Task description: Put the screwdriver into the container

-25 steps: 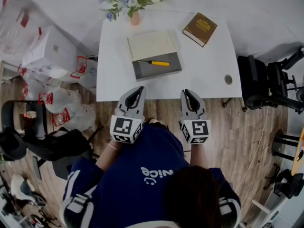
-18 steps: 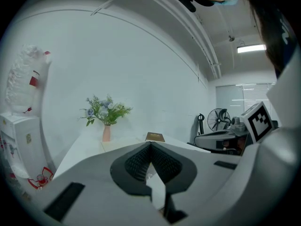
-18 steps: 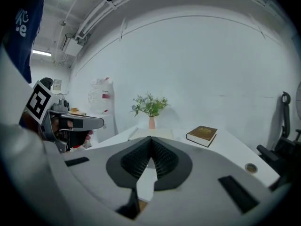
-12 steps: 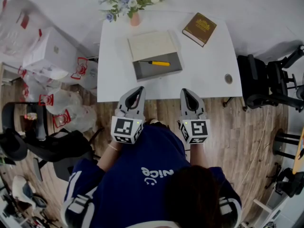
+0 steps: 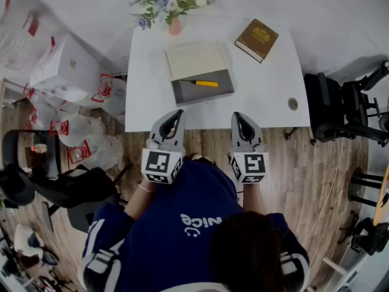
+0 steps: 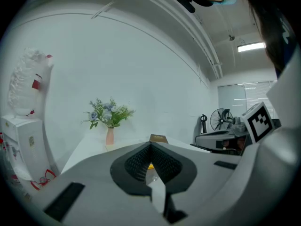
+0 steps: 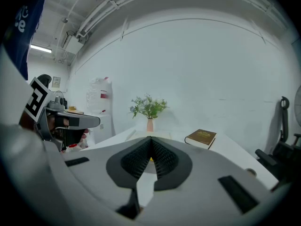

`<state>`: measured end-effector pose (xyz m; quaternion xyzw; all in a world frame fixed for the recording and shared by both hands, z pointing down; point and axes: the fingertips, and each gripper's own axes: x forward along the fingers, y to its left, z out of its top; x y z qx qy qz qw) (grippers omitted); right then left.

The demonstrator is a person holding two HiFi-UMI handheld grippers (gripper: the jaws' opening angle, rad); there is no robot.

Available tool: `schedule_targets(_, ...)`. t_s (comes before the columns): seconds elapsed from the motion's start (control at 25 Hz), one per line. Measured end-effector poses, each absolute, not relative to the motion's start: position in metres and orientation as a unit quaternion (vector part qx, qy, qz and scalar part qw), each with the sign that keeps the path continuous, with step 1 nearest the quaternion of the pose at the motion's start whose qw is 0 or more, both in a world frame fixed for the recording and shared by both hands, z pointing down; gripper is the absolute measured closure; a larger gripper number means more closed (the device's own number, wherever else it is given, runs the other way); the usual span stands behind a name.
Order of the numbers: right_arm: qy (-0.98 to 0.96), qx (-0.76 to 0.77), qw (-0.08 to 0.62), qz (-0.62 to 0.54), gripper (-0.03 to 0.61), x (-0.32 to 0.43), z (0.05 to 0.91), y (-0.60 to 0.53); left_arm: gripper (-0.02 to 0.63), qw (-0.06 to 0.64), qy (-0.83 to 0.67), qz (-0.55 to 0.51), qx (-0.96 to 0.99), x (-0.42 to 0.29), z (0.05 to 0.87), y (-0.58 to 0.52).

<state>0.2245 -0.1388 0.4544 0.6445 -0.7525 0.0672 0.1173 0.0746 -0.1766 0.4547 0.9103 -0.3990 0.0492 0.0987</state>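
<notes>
A screwdriver (image 5: 203, 83) with a yellow handle and dark shaft lies across the grey open container (image 5: 203, 93) at mid-table; a beige panel (image 5: 196, 59) adjoins the container's far side. My left gripper (image 5: 177, 113) hovers at the table's near edge, jaws shut with nothing between them. My right gripper (image 5: 237, 117) hangs beside it, a little to the right, also shut and empty. In the left gripper view the left gripper (image 6: 150, 147) has its ribbed pads meeting in a point. The right gripper view shows the right gripper (image 7: 150, 140) the same way. Both are well short of the screwdriver.
A brown book (image 5: 256, 39) lies at the white table's (image 5: 267, 84) far right, a flower vase (image 5: 174, 24) at the far edge. A cable hole (image 5: 293, 103) sits near the right corner. A black office chair (image 5: 346, 108) stands right; white boxes and bags (image 5: 67, 72) crowd the left.
The head view has drifted slightly, so the table sits a touch lower and to the right. Both grippers stay at the table's near edge.
</notes>
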Motion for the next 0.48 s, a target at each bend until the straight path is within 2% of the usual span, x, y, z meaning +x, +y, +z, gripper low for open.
schedule_targets(0.48, -0.751, 0.648, 0.108, 0.064, 0.558, 0.2219, 0.4518, -0.1473, 0.602, 0.099, -0.407, 0.051, 0.907, 0.0654, 0.458, -0.1832)
